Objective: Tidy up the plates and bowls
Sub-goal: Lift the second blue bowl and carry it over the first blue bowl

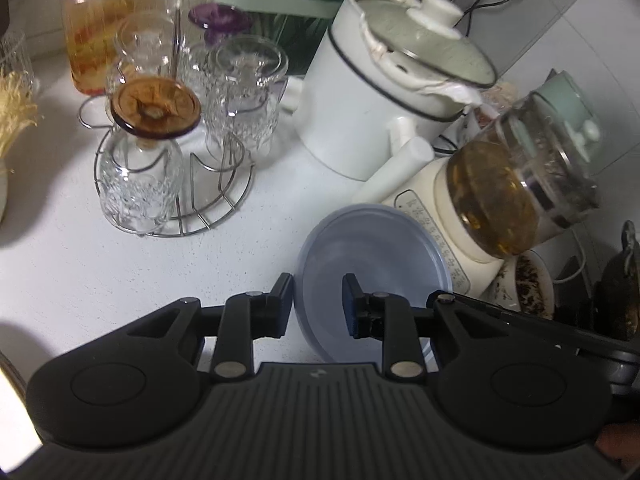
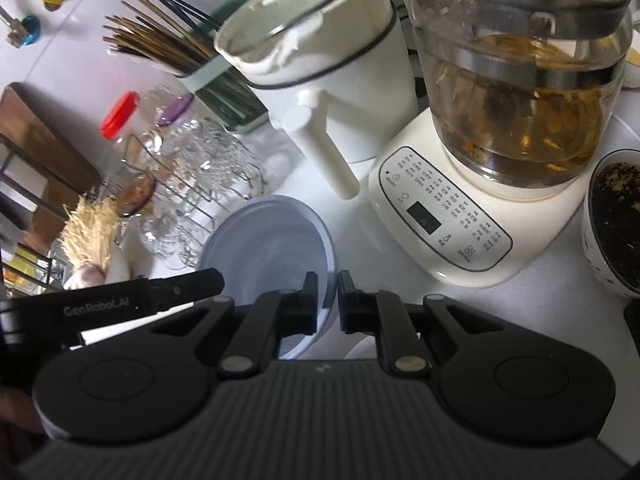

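A pale blue bowl (image 1: 380,252) hangs tilted just above the white counter (image 1: 80,272), held by both grippers. My left gripper (image 1: 318,300) is shut on its left rim, one pad outside the wall and one inside. In the right wrist view the same bowl (image 2: 268,240) sits low in the middle, and my right gripper (image 2: 327,296) is shut tight on its right rim. The right gripper's black arm (image 1: 540,320) shows at the bowl's far side, and the left gripper's finger (image 2: 180,290) reaches in from the left.
A white pot with a glass lid (image 1: 360,92) and a glass kettle on a cream base (image 1: 520,184) stand close behind the bowl. A wire rack of upturned glasses (image 1: 172,160) and a red-lidded jar (image 1: 100,32) are to the left. A cup of dark tea leaves (image 2: 616,216) stands at the right.
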A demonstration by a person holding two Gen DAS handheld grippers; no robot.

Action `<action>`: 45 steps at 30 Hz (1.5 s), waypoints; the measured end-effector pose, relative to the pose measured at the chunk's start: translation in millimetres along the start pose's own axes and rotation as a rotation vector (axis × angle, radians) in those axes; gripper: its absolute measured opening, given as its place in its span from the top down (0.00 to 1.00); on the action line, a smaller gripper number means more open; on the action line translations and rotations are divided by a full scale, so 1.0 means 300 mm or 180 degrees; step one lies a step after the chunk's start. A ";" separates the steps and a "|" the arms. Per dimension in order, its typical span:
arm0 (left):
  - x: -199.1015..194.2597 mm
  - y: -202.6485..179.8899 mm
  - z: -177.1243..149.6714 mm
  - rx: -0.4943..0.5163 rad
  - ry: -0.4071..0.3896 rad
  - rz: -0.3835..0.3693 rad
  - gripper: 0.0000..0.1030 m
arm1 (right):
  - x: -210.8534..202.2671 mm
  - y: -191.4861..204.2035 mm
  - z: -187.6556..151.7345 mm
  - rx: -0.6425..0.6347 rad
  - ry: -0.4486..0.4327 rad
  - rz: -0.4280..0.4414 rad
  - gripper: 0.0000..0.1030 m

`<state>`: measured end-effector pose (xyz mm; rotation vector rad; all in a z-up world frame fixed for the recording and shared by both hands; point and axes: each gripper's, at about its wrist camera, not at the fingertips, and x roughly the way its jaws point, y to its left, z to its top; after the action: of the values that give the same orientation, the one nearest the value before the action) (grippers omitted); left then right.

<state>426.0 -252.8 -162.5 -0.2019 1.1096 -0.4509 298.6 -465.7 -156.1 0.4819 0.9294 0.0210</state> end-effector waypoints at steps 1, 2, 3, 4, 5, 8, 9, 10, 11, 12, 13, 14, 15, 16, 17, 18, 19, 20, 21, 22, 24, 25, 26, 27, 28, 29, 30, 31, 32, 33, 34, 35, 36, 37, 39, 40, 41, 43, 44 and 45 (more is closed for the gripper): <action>-0.018 -0.001 -0.001 0.0001 -0.0011 -0.0012 0.72 | -0.012 0.007 -0.003 0.0005 -0.0018 0.0001 0.88; -0.035 -0.001 -0.003 0.0003 -0.0023 -0.0029 0.71 | -0.023 0.016 -0.005 0.0003 -0.0032 -0.0002 0.88; -0.053 -0.001 -0.006 0.0007 -0.0034 -0.0044 0.71 | -0.035 0.023 -0.009 0.0001 -0.0044 -0.0005 0.87; -0.070 0.001 -0.008 0.0004 -0.0047 -0.0054 0.71 | -0.048 0.029 -0.012 -0.0005 -0.0065 0.0007 0.87; -0.084 0.004 -0.010 0.0002 -0.0054 -0.0068 0.71 | -0.061 0.039 -0.015 -0.0019 -0.0088 0.0020 0.86; -0.130 0.011 -0.022 0.0010 -0.0079 -0.0104 0.71 | -0.102 0.065 -0.025 -0.0044 -0.0164 0.0052 0.86; -0.145 0.014 -0.025 0.0017 -0.0092 -0.0111 0.71 | -0.111 0.075 -0.028 -0.0057 -0.0186 0.0059 0.86; -0.160 0.018 -0.031 0.0029 -0.0105 -0.0113 0.71 | -0.120 0.086 -0.032 -0.0066 -0.0203 0.0062 0.85; -0.175 0.021 -0.035 0.0041 -0.0125 -0.0110 0.71 | -0.129 0.096 -0.037 -0.0076 -0.0218 0.0070 0.85; -0.190 0.024 -0.040 0.0061 -0.0143 -0.0105 0.71 | -0.138 0.106 -0.041 -0.0092 -0.0233 0.0080 0.85; -0.203 0.028 -0.044 0.0072 -0.0160 -0.0106 0.70 | -0.144 0.116 -0.046 -0.0108 -0.0241 0.0088 0.85; -0.216 0.034 -0.049 0.0072 -0.0180 -0.0114 0.69 | -0.149 0.125 -0.051 -0.0117 -0.0251 0.0097 0.85; -0.228 0.040 -0.054 0.0073 -0.0199 -0.0120 0.69 | -0.154 0.133 -0.056 -0.0125 -0.0265 0.0113 0.85; -0.237 0.046 -0.058 0.0071 -0.0225 -0.0130 0.69 | -0.158 0.141 -0.061 -0.0138 -0.0280 0.0127 0.85; -0.247 0.055 -0.065 0.0059 -0.0236 -0.0136 0.69 | -0.161 0.149 -0.066 -0.0150 -0.0287 0.0133 0.85; -0.255 0.062 -0.070 0.0043 -0.0242 -0.0143 0.69 | -0.164 0.157 -0.070 -0.0157 -0.0293 0.0133 0.85; -0.262 0.068 -0.076 0.0038 -0.0261 -0.0156 0.69 | -0.167 0.166 -0.078 -0.0166 -0.0301 0.0133 0.85; -0.270 0.074 -0.081 0.0044 -0.0270 -0.0154 0.69 | -0.171 0.173 -0.085 -0.0175 -0.0308 0.0136 0.85; -0.278 0.079 -0.086 0.0051 -0.0277 -0.0149 0.69 | -0.176 0.181 -0.091 -0.0184 -0.0315 0.0145 0.85; -0.287 0.087 -0.090 0.0053 -0.0293 -0.0153 0.69 | -0.179 0.190 -0.096 -0.0196 -0.0322 0.0154 0.85; -0.308 0.103 -0.097 0.0053 -0.0331 -0.0159 0.69 | -0.181 0.207 -0.105 -0.0210 -0.0337 0.0162 0.85; -0.319 0.113 -0.102 0.0051 -0.0350 -0.0157 0.68 | -0.182 0.217 -0.109 -0.0222 -0.0342 0.0168 0.85; -0.329 0.122 -0.105 0.0046 -0.0370 -0.0155 0.68 | -0.182 0.229 -0.113 -0.0243 -0.0352 0.0174 0.85; -0.339 0.133 -0.111 0.0037 -0.0387 -0.0152 0.68 | -0.183 0.241 -0.119 -0.0268 -0.0364 0.0179 0.85; -0.347 0.143 -0.117 0.0022 -0.0398 -0.0147 0.68 | -0.184 0.253 -0.126 -0.0290 -0.0370 0.0188 0.85; -0.355 0.155 -0.122 0.0002 -0.0409 -0.0143 0.68 | -0.181 0.264 -0.132 -0.0306 -0.0368 0.0199 0.85; -0.363 0.169 -0.129 -0.0017 -0.0420 -0.0139 0.68 | -0.178 0.274 -0.138 -0.0318 -0.0362 0.0211 0.85; -0.371 0.183 -0.136 -0.0033 -0.0427 -0.0133 0.68 | -0.174 0.285 -0.145 -0.0327 -0.0348 0.0219 0.85; -0.378 0.195 -0.143 -0.0049 -0.0430 -0.0126 0.68 | -0.169 0.295 -0.151 -0.0337 -0.0335 0.0228 0.85; -0.386 0.212 -0.151 -0.0071 -0.0432 -0.0118 0.68 | -0.163 0.306 -0.158 -0.0346 -0.0320 0.0236 0.85; -0.392 0.226 -0.159 -0.0093 -0.0433 -0.0109 0.68 | -0.158 0.317 -0.166 -0.0357 -0.0304 0.0244 0.85; -0.399 0.241 -0.167 -0.0114 -0.0434 -0.0099 0.68 | -0.152 0.329 -0.173 -0.0369 -0.0287 0.0249 0.85; -0.404 0.257 -0.175 -0.0130 -0.0428 -0.0087 0.68 | -0.147 0.339 -0.181 -0.0383 -0.0271 0.0253 0.85; -0.406 0.270 -0.183 -0.0143 -0.0417 -0.0072 0.68 | -0.141 0.349 -0.190 -0.0400 -0.0254 0.0254 0.85; -0.405 0.293 -0.199 -0.0167 -0.0387 -0.0043 0.68 | -0.130 0.370 -0.210 -0.0424 -0.0209 0.0243 0.85; -0.402 0.307 -0.206 -0.0173 -0.0363 -0.0028 0.68 | -0.121 0.377 -0.219 -0.0438 -0.0180 0.0230 0.85; -0.399 0.317 -0.213 -0.0182 -0.0339 -0.0018 0.68 | -0.113 0.384 -0.226 -0.0447 -0.0146 0.0214 0.85; -0.388 0.337 -0.226 -0.0201 -0.0290 -0.0006 0.68 | -0.099 0.395 -0.240 -0.0445 -0.0092 0.0185 0.85; -0.385 0.346 -0.233 -0.0211 -0.0282 0.0001 0.68 | -0.092 0.399 -0.246 -0.0450 -0.0074 0.0173 0.85; -0.381 0.353 -0.239 -0.0209 -0.0285 0.0005 0.68 | -0.084 0.403 -0.254 -0.0453 -0.0047 0.0155 0.85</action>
<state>346.2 -102.5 -140.7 -0.2763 1.0373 -0.4007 247.0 -333.4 -125.7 0.3720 0.8949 0.1268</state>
